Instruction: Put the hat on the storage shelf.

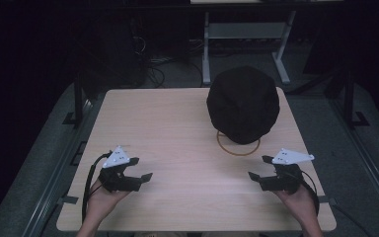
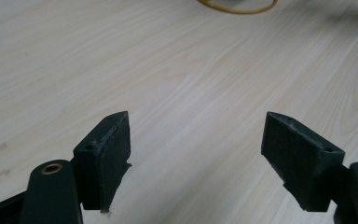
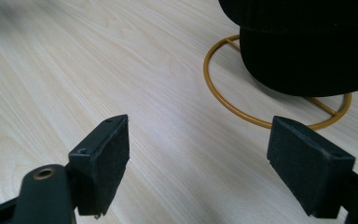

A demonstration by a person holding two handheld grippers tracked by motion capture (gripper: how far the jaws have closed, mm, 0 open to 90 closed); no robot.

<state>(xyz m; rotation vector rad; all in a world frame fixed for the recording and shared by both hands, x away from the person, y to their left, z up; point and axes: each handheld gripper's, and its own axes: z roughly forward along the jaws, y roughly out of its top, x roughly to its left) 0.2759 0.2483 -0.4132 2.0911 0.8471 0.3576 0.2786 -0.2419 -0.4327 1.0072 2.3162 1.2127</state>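
Black fabric cap [image 1: 243, 103] on gold wire ring stand [image 1: 238, 148], pale woodgrain table [image 1: 177, 128]

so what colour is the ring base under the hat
Golden yellow wire ring base, under the black hat; clearest in the right gripper view.

Wooden table [image 1: 177, 133] under gold ring stand [image 1: 238, 147].
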